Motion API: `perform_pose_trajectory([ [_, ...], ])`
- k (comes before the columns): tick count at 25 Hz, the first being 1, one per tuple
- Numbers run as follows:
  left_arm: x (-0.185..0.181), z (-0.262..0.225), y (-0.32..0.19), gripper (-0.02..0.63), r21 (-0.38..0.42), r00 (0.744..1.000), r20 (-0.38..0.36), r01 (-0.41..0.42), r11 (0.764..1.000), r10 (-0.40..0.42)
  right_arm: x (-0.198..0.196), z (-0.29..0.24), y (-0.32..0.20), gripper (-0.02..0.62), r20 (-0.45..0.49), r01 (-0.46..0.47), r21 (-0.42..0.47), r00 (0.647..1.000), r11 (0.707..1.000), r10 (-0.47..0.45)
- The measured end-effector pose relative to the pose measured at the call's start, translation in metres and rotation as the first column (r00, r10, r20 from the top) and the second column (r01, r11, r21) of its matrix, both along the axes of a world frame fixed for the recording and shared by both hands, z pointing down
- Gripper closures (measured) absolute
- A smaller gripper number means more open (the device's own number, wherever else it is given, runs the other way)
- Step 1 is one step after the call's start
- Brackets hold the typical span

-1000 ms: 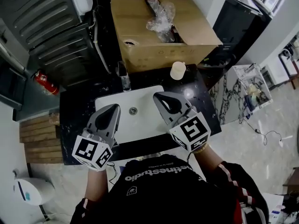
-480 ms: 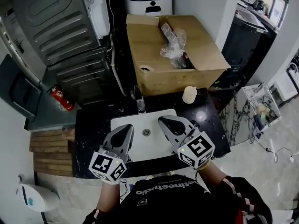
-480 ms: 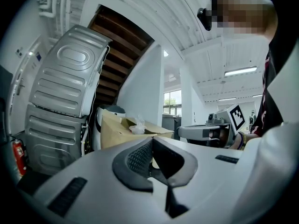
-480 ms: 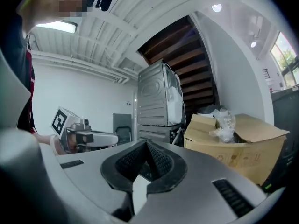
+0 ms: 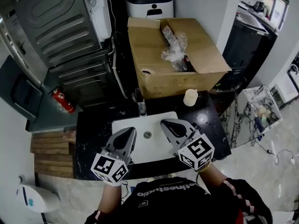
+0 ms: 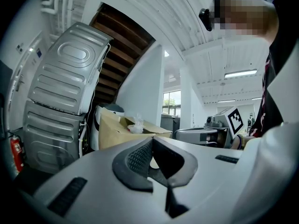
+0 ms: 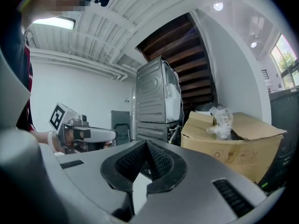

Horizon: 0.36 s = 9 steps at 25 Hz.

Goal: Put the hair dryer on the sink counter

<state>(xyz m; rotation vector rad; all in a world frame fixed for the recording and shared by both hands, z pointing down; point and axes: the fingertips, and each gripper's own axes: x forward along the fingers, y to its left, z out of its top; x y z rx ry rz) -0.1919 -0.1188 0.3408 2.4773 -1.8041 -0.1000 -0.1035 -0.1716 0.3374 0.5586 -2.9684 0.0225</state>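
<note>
No hair dryer can be made out in any view. The black sink counter with its white basin lies right below me. My left gripper hovers over the basin's left side, jaws shut and empty. My right gripper hovers over the basin's right side, shut with nothing between its pads. In the left gripper view the left gripper has its tips touching, and the right gripper shows beside it. The right gripper view shows the right gripper closed too.
A faucet stands at the basin's back edge and a small white cup on the counter's back right. Behind the counter is an open cardboard box holding a crumpled plastic bag. Grey machines and a red fire extinguisher stand left.
The head view has tilted up and shifted, showing more of the room behind the box. Both grippers stay shut over the basin, slightly lower in the picture.
</note>
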Motion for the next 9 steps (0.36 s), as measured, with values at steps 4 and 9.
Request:
perform_pose_trajectory([
  [4,0.0016,0.0012,-0.0007,0.592,-0.003,1.000,-0.006,-0.001,1.000,0.001,0.0021,0.0002,-0.0010,0.558,0.002,-0.002,0.001,1.000,1.000,0.002],
  [9,0.0022,0.0024,-0.0003,0.591,-0.003,1.000,-0.002,-0.004,1.000,0.004,0.0043,0.0001,-0.0007,0.558,0.011,-0.005,0.005,1.000,1.000,0.005],
])
